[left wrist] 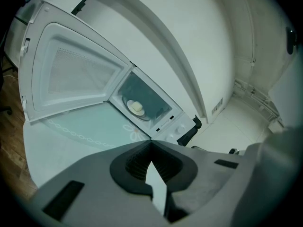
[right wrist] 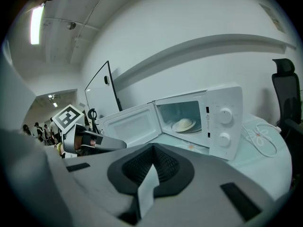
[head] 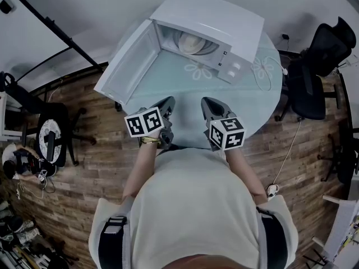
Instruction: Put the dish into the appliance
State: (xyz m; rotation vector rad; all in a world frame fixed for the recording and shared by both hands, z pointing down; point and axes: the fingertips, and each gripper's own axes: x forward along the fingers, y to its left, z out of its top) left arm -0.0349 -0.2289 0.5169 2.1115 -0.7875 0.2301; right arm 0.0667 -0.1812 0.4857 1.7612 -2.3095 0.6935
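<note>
Nearest, the left gripper (head: 167,106) and the right gripper (head: 208,107) hang side by side over the near edge of the round glass table (head: 185,91), each with its jaws pressed fully together and nothing between them. Beyond them the microwave's door (head: 128,67) is swung wide to the left. The microwave (head: 224,21) stands toward the back of the table with its cavity open to view. The dish (right wrist: 184,124) already sits inside, about at the middle of the cavity floor. It is a pale, shallow plate with a rounded mound at its centre (food or part of the dish, I cannot tell which). Nothing else shows in the cavity. The dish looks stiff and glazed, so it is probably fairly light but breakable, and slick under hard pads. If it needed shifting, the thin outer rim nearest the opening seems the best place to pinch, kept level so the mound does not slide. With the dish lodged, the task seems done apart from the door.
</note>
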